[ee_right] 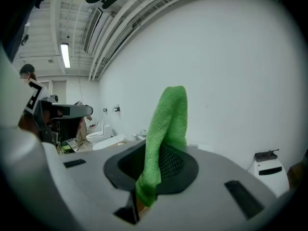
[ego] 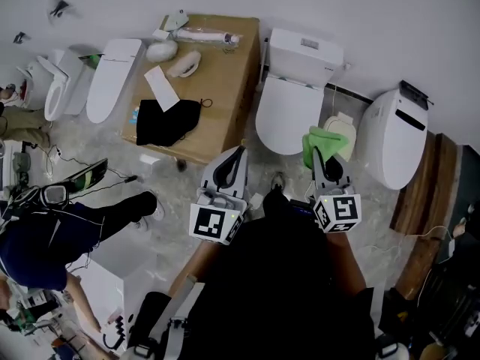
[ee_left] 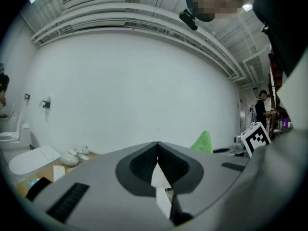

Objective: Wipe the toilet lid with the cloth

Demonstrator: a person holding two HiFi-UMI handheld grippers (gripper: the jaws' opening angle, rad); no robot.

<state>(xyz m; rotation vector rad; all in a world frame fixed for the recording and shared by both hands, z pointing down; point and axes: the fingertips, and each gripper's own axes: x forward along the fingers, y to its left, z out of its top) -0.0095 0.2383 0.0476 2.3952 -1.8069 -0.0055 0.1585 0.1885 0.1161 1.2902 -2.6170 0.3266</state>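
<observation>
A white toilet with its lid down stands ahead of me in the head view, tank behind it. My right gripper is shut on a green cloth, held just right of the lid's front edge. In the right gripper view the cloth hangs up out of the jaws and droops over them. My left gripper is shut with nothing in it, to the left of the lid; in its own view the jaws meet at the tip and point at a bare white wall.
A wooden crate with a black cloth and white parts lies left of the toilet. Another white toilet stands at the right, two more at the far left. A person crouches at the lower left. Cables cross the floor.
</observation>
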